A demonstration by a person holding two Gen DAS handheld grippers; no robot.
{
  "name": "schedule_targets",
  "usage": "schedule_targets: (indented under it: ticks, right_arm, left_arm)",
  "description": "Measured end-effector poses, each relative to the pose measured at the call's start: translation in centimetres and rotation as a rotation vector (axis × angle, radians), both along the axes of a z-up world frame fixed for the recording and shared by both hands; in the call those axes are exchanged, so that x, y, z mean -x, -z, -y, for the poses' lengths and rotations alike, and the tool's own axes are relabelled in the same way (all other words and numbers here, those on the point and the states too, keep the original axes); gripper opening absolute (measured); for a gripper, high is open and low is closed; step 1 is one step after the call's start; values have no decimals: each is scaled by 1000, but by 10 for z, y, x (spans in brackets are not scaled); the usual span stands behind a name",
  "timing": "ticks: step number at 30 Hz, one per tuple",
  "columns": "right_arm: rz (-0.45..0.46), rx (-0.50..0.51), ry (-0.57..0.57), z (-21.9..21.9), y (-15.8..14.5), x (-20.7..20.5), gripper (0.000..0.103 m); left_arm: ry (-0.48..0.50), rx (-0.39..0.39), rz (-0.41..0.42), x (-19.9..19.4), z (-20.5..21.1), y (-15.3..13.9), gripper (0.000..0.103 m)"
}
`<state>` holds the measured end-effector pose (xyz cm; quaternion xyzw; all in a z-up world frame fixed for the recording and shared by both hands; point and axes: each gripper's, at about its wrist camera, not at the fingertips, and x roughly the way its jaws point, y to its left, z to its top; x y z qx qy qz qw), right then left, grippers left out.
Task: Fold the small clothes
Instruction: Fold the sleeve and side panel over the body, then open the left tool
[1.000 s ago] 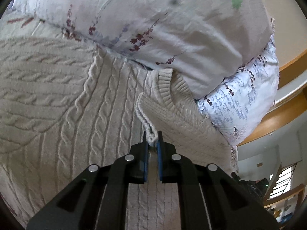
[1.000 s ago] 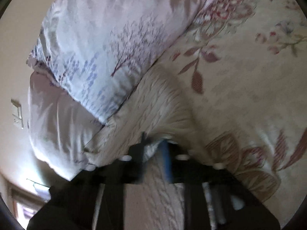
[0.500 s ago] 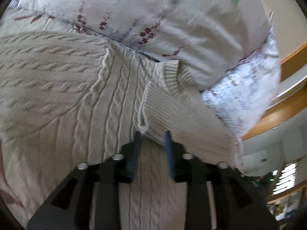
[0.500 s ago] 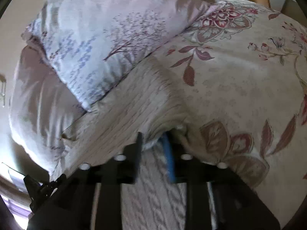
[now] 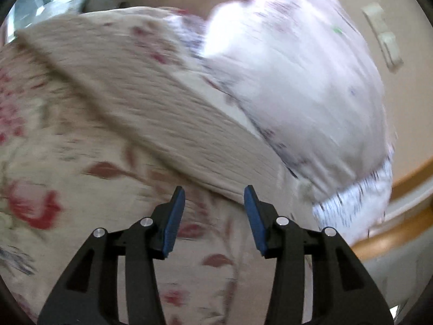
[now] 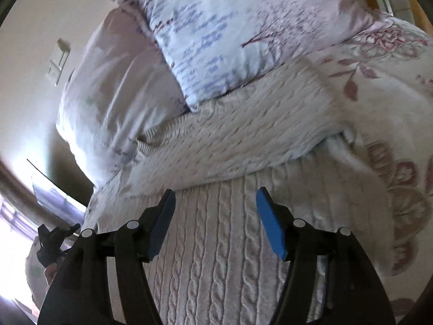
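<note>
With both jaws held apart and nothing gripped by left gripper (image 5: 213, 214) or right gripper (image 6: 213, 219), the cable-knit sweater (image 6: 243, 140) lies half-folded against the pillows (image 6: 216, 27) at the bed's head; unpinned, the folded-over panel may be sprung back open.

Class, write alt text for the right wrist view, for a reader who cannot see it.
An open gripper hovers above a cream cable-knit sweater lying partly folded on a flowered bedspread. Two pale printed pillows rest along the sweater's far edge.
</note>
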<state>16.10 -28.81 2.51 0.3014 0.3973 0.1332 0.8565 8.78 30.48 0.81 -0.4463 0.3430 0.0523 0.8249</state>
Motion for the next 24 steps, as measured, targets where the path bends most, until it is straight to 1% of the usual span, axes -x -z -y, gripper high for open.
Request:
schedule_targets:
  ticks: [2, 4, 6, 11, 15, 17, 18, 19, 20, 21, 22, 24]
  right_arm:
    - [10, -15, -4, 1, -1, 2, 69]
    - [7, -24, -7, 3, 0, 4, 69]
    - [8, -32, -12, 3, 0, 4, 70]
    - [8, -31, -25, 2, 0, 3, 72]
    - [13, -41, -34, 2, 0, 3, 74]
    - [14, -45, -38, 2, 0, 3, 74]
    - [14, -47, -41, 1, 0, 2, 74]
    - [15, -48, -44, 1, 0, 2, 74]
    - [16, -49, -46, 1, 0, 2, 75]
    - [19, -50, -49, 1, 0, 2, 76]
    - [21, -53, -51, 1, 0, 3, 76]
    - [25, -61, -54, 1, 0, 3, 76]
  left_arm:
    - [-52, 16, -19, 1, -12, 6, 45]
    - [-93, 50, -26, -1, -22, 12, 45]
    - [-122, 82, -14, -2, -26, 17, 44]
    - [-218, 124, 7, -6, -41, 21, 43]
    - [-289, 161, 13, -6, -54, 24, 38]
    - [-312, 167, 15, -5, -59, 25, 36]
    - [-317, 165, 15, -5, -61, 26, 34]
    - [-322, 161, 13, -4, -61, 26, 28]
    - [-329, 155, 6, -5, -63, 27, 26]
    - [-329, 156, 4, -6, -63, 27, 20]
    - [-327, 162, 2, -8, -63, 27, 9]
    - [-318, 172, 14, -11, -62, 25, 8]
